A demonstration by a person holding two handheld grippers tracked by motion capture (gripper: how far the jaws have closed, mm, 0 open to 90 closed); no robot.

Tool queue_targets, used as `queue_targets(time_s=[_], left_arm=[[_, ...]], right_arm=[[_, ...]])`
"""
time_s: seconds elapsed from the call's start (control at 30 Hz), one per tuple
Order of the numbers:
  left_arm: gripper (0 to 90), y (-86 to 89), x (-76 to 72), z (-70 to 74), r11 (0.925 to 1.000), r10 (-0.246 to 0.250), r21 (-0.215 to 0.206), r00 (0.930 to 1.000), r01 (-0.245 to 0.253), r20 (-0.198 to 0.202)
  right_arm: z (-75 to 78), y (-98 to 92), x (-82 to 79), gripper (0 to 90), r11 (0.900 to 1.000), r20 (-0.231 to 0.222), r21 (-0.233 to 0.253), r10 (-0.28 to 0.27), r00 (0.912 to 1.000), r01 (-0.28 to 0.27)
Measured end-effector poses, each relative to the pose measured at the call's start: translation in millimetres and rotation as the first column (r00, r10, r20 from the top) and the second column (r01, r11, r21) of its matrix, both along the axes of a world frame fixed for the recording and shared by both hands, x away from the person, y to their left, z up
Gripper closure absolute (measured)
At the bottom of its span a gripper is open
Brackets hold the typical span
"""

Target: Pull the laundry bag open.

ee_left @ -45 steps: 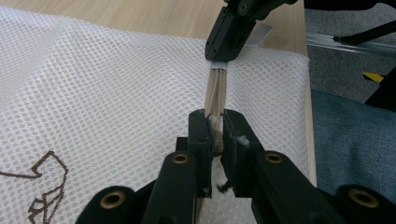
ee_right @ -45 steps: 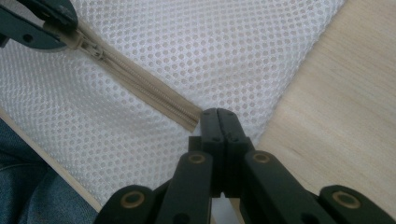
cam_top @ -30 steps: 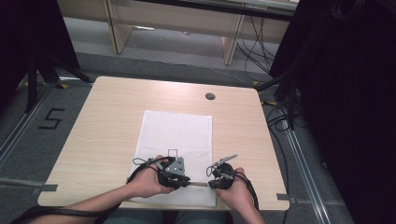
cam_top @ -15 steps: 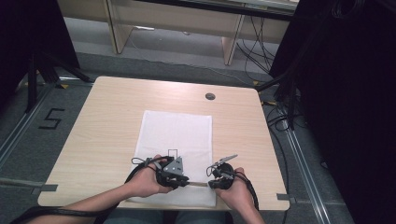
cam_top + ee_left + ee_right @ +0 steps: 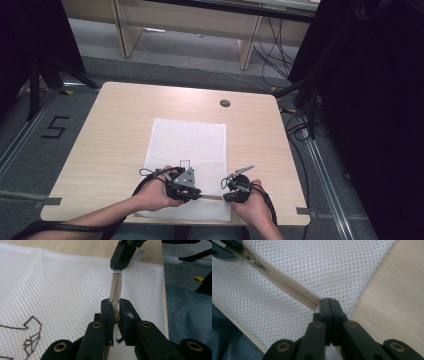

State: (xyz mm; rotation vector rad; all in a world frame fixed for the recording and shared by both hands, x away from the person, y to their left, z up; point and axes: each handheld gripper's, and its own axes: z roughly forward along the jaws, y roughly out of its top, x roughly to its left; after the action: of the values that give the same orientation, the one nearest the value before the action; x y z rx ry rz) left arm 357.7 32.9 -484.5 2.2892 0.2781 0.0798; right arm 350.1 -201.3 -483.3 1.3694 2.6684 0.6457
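Note:
A white mesh bag [image 5: 190, 140] lies flat on the wooden table [image 5: 115, 125], with a beige zipper [image 5: 212, 197] along its near edge. My left gripper [image 5: 199, 195] is shut on the zipper's pull; in the left gripper view its jaws [image 5: 114, 302] pinch the pull, and the zipper [image 5: 116, 287] runs ahead to my right gripper [image 5: 118, 268]. My right gripper [image 5: 224, 196] is shut on the zipper's end at the bag's right corner. Seen from the right gripper view, its jaws [image 5: 328, 300] clamp that end and the zipper [image 5: 284, 280] runs to the slider [image 5: 249, 258].
A brown printed logo [image 5: 185, 163] marks the bag near my left gripper. A round cable hole [image 5: 225, 103] sits at the table's far right. The person's lap [image 5: 227, 342] is just past the near edge. Bare wood [image 5: 394, 297] lies right of the bag.

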Motion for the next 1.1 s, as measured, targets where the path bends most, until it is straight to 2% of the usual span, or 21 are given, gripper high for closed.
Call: queue_targets(time_s=[0.03, 0.07, 0.1, 0.13, 0.27, 0.3, 0.37, 0.5, 0.53, 0.57, 0.77, 0.93, 1.03, 1.07, 1.1], left_arm=[[81.9, 0.7, 0.3, 0.2, 1.0000, 0.004, 0.003, 0.9999, -0.004, -0.011], [81.9, 1.7, 1.0, 0.7, 0.9999, -0.005, 0.015, 1.0000, 0.005, 0.007], [81.9, 1.1, 0.0, 0.0, 1.0000, 0.006, -0.004, 0.9999, -0.006, -0.010], [81.9, 1.3, 0.4, 0.2, 1.0000, 0.001, 0.006, 1.0000, -0.001, -0.003], [81.9, 1.6, -0.3, 0.0, 1.0000, 0.005, 0.003, 1.0000, -0.005, 0.002], [81.9, 2.4, 0.1, 0.2, 1.0000, 0.002, -0.001, 0.9999, -0.002, -0.011], [81.9, 3.1, 0.0, 0.6, 0.9999, -0.002, 0.013, 1.0000, 0.002, 0.004], [81.9, 4.4, -0.3, -0.1, 0.9999, 0.009, -0.005, 0.9999, -0.009, -0.010], [81.9, 4.5, 0.3, -0.2, 1.0000, -0.002, -0.004, 0.9999, 0.002, -0.013], [81.9, 4.9, -0.4, 0.3, 1.0000, 0.003, 0.008, 1.0000, -0.003, 0.002], [81.9, 8.0, 0.0, 0.7, 1.0000, 0.005, 0.000, 0.9999, -0.005, -0.013], [81.9, 9.4, 0.6, 1.9, 0.9999, -0.008, 0.015, 1.0000, 0.008, 0.004], [81.9, 11.5, 0.1, 2.1, 1.0000, 0.008, 0.006, 0.9999, -0.008, -0.010], [81.9, 12.4, 0.3, 2.2, 0.9999, 0.005, 0.012, 1.0000, -0.005, 0.001], [81.9, 13.4, 0.6, 2.4, 0.9999, 0.006, 0.009, 1.0000, -0.006, -0.005]], right_arm=[[0.0, -0.2, 0.1, 90.0, 1.000, 0.000, 0.000, 0.001, 1.0000, -0.001], [0.0, -0.2, 0.1, 90.0, 1.000, 0.000, 0.000, -0.001, 1.0000, 0.001], [-0.1, -0.2, 0.1, 90.0, 1.000, 0.000, 0.001, 0.000, 1.0000, 0.000], [0.0, -0.2, 0.1, 90.0, 1.000, 0.000, 0.000, 0.000, 1.0000, 0.000], [0.0, -0.2, 0.1, 90.0, 1.000, -0.001, 0.000, 0.000, 1.0000, 0.000], [-0.1, -0.2, 0.1, 90.0, 1.000, -0.001, 0.001, 0.000, 1.0000, 0.000], [0.0, 0.0, 0.1, 90.0, 1.000, -0.001, 0.001, -0.001, 1.0000, 0.001], [0.0, -0.2, 0.0, 90.0, 1.000, 0.000, 0.000, -0.002, 1.0000, 0.002], [0.0, -0.2, 0.0, 90.0, 1.000, -0.001, 0.000, -0.002, 1.0000, 0.002], [0.0, -0.2, 0.1, 90.0, 1.000, -0.001, 0.001, 0.000, 1.0000, 0.000], [0.1, -0.2, -0.1, 90.0, 1.000, -0.002, 0.002, -0.005, 1.0000, 0.005], [0.0, -0.3, -0.1, 90.0, 1.000, -0.003, 0.001, -0.004, 1.0000, 0.004], [0.0, -0.2, 0.0, 90.0, 1.000, -0.001, 0.001, -0.003, 1.0000, 0.003], [0.0, -0.2, 0.2, 90.0, 1.000, -0.001, 0.000, -0.002, 1.0000, 0.002], [0.0, -0.2, 0.2, 90.0, 1.000, -0.001, 0.001, -0.002, 1.0000, 0.002]])
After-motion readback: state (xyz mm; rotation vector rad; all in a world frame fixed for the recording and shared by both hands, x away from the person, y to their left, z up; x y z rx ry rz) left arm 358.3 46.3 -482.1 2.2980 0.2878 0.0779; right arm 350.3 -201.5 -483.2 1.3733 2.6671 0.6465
